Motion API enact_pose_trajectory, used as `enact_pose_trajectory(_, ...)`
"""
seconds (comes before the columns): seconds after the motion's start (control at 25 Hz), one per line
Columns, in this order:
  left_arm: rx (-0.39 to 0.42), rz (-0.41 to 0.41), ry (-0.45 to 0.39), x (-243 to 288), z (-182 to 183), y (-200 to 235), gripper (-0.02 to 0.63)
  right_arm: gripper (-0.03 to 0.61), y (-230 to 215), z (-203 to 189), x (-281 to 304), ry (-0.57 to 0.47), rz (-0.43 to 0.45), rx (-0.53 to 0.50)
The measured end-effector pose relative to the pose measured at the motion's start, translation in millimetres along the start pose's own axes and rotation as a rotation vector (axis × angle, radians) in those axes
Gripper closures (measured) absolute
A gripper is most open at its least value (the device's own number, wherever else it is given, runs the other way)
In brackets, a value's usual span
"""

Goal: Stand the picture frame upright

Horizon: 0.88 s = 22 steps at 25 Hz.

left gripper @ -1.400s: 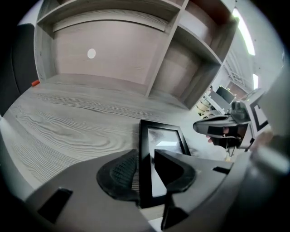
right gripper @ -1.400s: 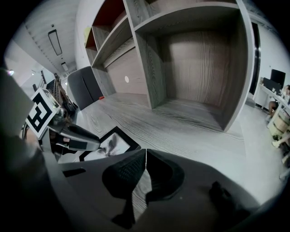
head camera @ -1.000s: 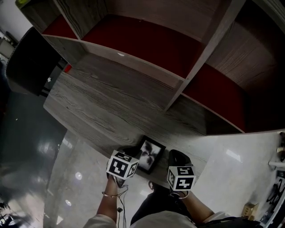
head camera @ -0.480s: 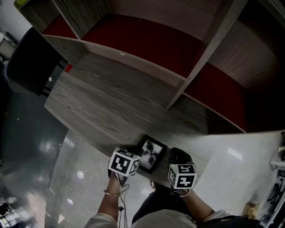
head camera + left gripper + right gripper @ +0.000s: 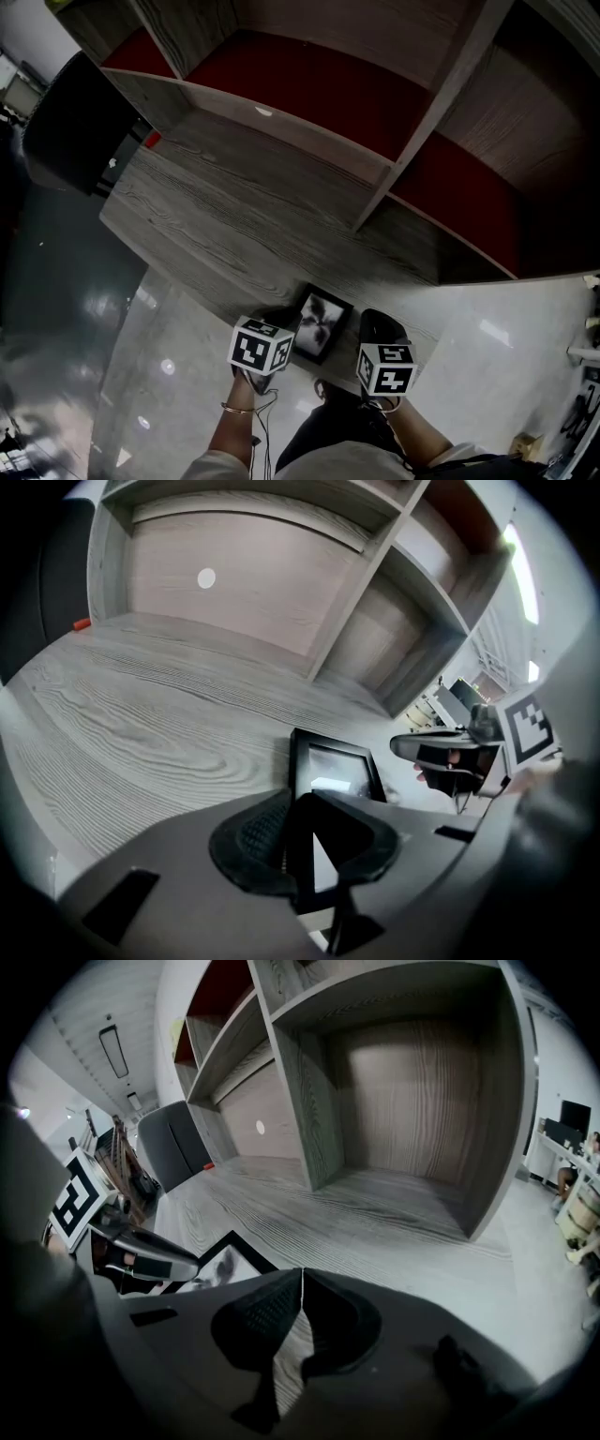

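Note:
A black picture frame (image 5: 319, 324) lies flat at the front edge of the grey wooden desk (image 5: 234, 216). My left gripper (image 5: 280, 324) is at the frame's left near side. In the left gripper view its jaws (image 5: 302, 808) straddle the frame's (image 5: 333, 761) left border. They have just been closing, and a sliver of glass still shows beside the right pad. My right gripper (image 5: 376, 326) rests just right of the frame. Its pads (image 5: 302, 1279) meet with nothing between them. The frame's corner (image 5: 214, 1262) shows to its left.
Behind the desk rises a shelf unit with an upright divider (image 5: 427, 112) and red back panels (image 5: 309, 84). A dark chair (image 5: 70, 122) stands at the left, with a small red object (image 5: 152, 139) beside it. Glossy floor (image 5: 159, 375) lies below the desk edge.
Both grippers and the frame stay where they were. The head view has drifted slightly.

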<state>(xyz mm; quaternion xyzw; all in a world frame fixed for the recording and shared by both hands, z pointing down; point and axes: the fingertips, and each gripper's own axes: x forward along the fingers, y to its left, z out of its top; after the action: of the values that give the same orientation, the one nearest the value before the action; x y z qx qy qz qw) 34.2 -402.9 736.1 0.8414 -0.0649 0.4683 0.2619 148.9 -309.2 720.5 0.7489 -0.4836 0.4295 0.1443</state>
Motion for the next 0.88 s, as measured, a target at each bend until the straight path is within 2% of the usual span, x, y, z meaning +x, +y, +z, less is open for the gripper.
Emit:
enact_pose_trajectory(0.48,-0.029,0.044,-0.135,-27,11,-12,0.538,0.546,-4,5,-19,-0.04,0.004,-0.011)
enact_pose_trajectory(0.88,-0.049,0.085,-0.262,-68,27,-20,0.538,0.546,7,28,-43,-0.112,0.024,-0.043)
